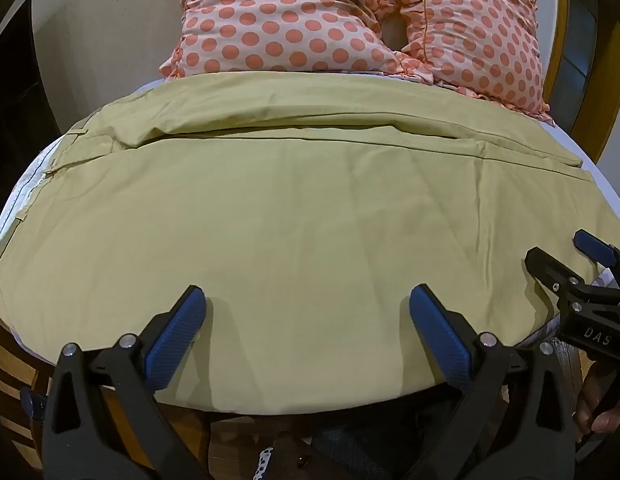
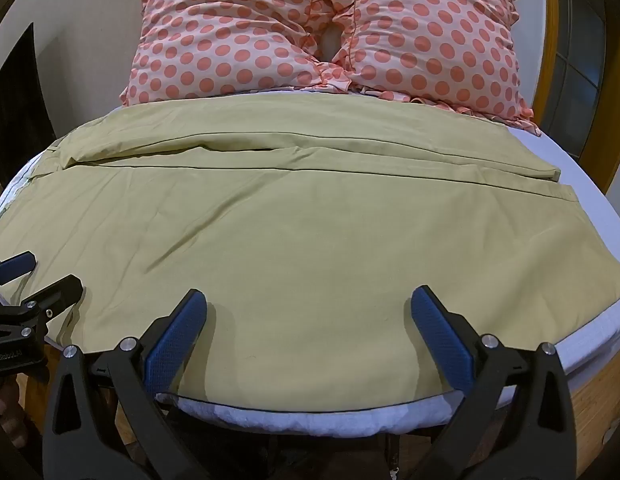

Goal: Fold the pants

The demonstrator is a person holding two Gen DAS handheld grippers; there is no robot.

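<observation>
Khaki pants [image 1: 294,208] lie spread flat across the bed, waistband at the left, leg hems at the right, one leg beyond the other. They also fill the right wrist view [image 2: 310,240]. My left gripper [image 1: 308,300] is open and empty above the near edge of the pants. My right gripper [image 2: 308,300] is open and empty above the near edge further right. The right gripper shows at the right edge of the left wrist view [image 1: 565,256]. The left gripper shows at the left edge of the right wrist view [image 2: 42,276].
Two pink polka-dot pillows [image 1: 310,20] lean at the head of the bed, just beyond the pants. The white mattress [image 2: 589,216] shows around the pants. A wooden bed frame [image 2: 597,392] runs below the near edge.
</observation>
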